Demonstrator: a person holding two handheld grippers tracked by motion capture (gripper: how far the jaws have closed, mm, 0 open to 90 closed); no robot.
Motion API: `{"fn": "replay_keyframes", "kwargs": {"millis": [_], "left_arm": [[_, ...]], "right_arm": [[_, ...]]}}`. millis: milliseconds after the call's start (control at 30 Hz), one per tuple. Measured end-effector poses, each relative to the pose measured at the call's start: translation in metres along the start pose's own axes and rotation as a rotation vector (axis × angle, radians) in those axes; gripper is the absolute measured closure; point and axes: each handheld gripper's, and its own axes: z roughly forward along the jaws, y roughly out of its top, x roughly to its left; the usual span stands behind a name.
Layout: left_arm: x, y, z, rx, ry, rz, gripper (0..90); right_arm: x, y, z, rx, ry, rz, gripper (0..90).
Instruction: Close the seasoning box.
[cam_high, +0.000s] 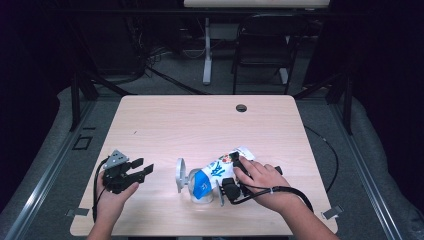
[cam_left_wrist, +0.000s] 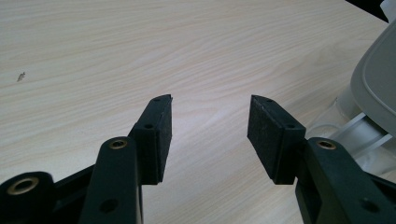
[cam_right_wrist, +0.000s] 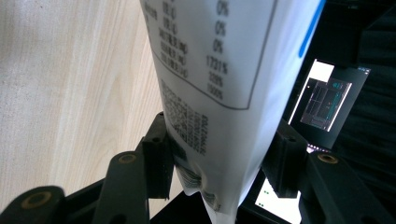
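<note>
Spanning the scene: pale wood-grain surface (cam_high: 165, 120). Resting toward its near edge: white plastic pouch with blue and red print (cam_high: 216, 170), tipped over a clear jar with grey hinged lid (cam_high: 192, 185). Right claw (cam_right_wrist: 219, 163) clamped on the pouch's end. Left claw (cam_left_wrist: 209, 135) released, empty, left of the jar.

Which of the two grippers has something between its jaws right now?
The right gripper: its jaws close on the white printed bag. The left gripper stands open over bare table.
</note>
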Motion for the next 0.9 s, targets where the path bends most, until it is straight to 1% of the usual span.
{"fn": "replay_keyframes", "kwargs": {"millis": [133,167,367,433,567,600,633,900], "left_arm": [[-0.0002,0.0001,0.0001,-0.001,0.0,0.0,50.5],[-0.0002,0.0002,0.0001,-0.001,0.0,0.0,50.5],[0.0001,0.0001,-0.0001,-0.001,-0.001,-0.001,50.5],[0.0001,0.0002,-0.0002,-0.002,-0.001,-0.001,50.5],[0.0009,0.0002,-0.0006,-0.001,0.001,0.0,50.5],[0.0009,0.0002,-0.0006,-0.001,0.001,0.0,50.5],[0.0009,0.0003,-0.0007,-0.001,0.001,0.001,50.5],[0.0012,0.0002,-0.0008,-0.001,0.001,-0.002,50.5]], "right_arm": [[0.0,-0.0001,-0.0002,-0.001,-0.002,-0.002,51.3],[-0.001,0.0003,-0.0013,0.01,-0.001,-0.011,51.3],[-0.0014,0.0004,-0.0015,0.009,-0.002,-0.017,51.3],[-0.0007,0.0001,-0.0007,0.0,-0.003,-0.009,51.3],[-0.0009,0.0001,-0.0005,-0.001,-0.004,-0.012,51.3],[-0.0018,0.0005,-0.0013,0.009,-0.002,-0.02,51.4],[-0.0008,0.0002,-0.0004,0.0,-0.005,-0.014,51.3],[-0.0009,0.0004,-0.0005,0.001,-0.007,-0.02,51.4]]}}
